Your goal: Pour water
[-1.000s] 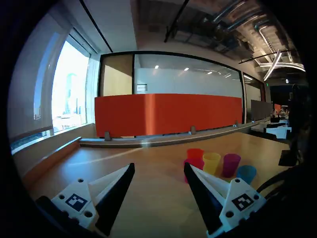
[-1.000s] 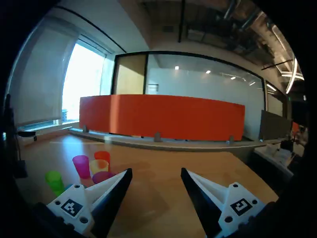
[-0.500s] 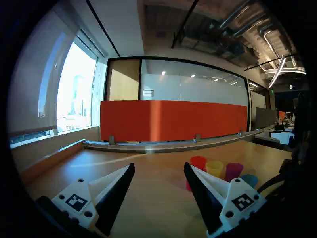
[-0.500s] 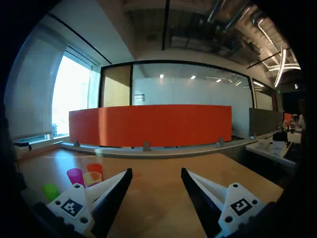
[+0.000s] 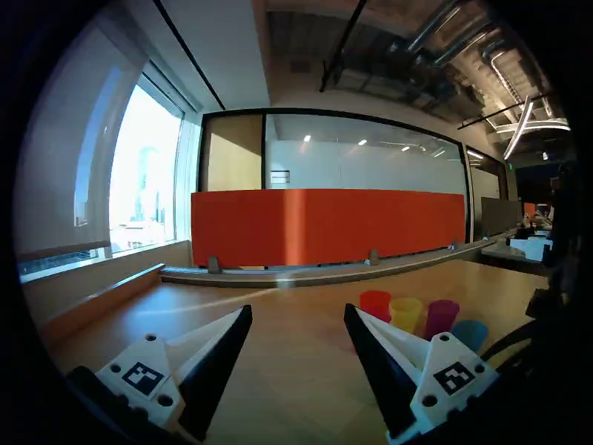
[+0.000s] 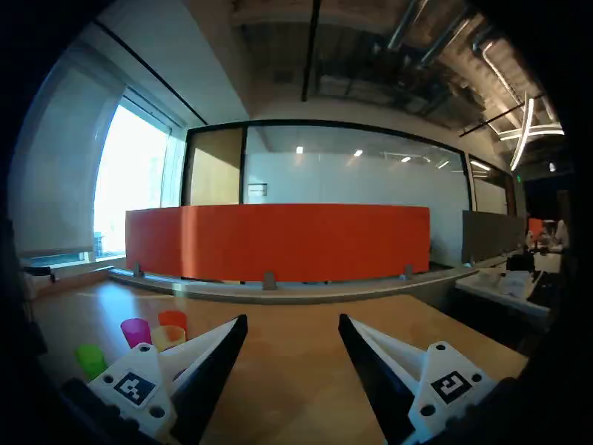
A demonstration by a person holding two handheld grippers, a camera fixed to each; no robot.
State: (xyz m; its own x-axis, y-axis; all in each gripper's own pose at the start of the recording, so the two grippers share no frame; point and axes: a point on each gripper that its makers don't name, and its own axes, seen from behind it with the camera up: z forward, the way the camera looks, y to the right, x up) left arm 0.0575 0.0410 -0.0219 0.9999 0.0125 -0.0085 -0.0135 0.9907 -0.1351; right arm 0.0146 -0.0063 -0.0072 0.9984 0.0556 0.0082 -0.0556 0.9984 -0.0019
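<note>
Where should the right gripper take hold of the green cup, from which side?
Probably across its side wall, below the rim, coming level from the near side. The green cup stands upright and apart from the purple cup, so both fingers of the open right gripper should fit around it.

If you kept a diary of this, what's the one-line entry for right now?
phase: pre-grasp | left gripper: open, empty | right gripper: open, empty | cups: upright on table, untouched
</note>
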